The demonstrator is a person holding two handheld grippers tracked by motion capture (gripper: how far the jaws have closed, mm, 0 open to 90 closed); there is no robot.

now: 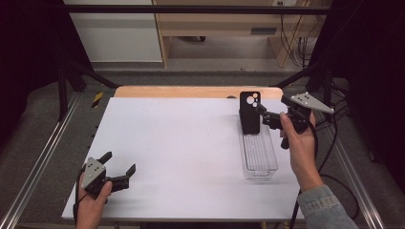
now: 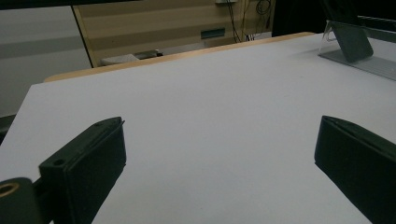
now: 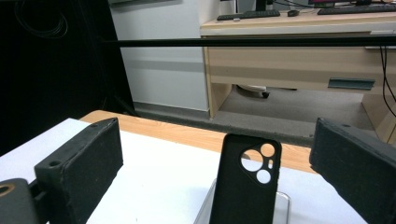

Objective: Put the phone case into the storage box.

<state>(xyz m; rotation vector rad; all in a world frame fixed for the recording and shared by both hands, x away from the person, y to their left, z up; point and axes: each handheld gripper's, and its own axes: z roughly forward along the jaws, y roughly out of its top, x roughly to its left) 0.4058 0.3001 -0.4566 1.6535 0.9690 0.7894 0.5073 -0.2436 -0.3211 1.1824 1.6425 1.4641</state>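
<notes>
Black phone case [image 1: 250, 112] stands upright at the far end of the clear tray [image 1: 260, 157], seemingly leaning on its wall. Right gripper [image 1: 261, 114] hovers beside it, jaws apart. Left gripper [image 1: 119, 164] rests open, near corner.

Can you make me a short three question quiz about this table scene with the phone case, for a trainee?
1. True or false: the black phone case lies flat on the white table.
2. Which gripper is nearer the phone case? A) left gripper B) right gripper
3. What is the phone case standing in?

Key
1. False: it stands upright at the far end of the clear tray.
2. B: the right gripper is open with the case in front of its jaws, while the left gripper rests open at the near left of the table.
3. The clear tray.
</notes>
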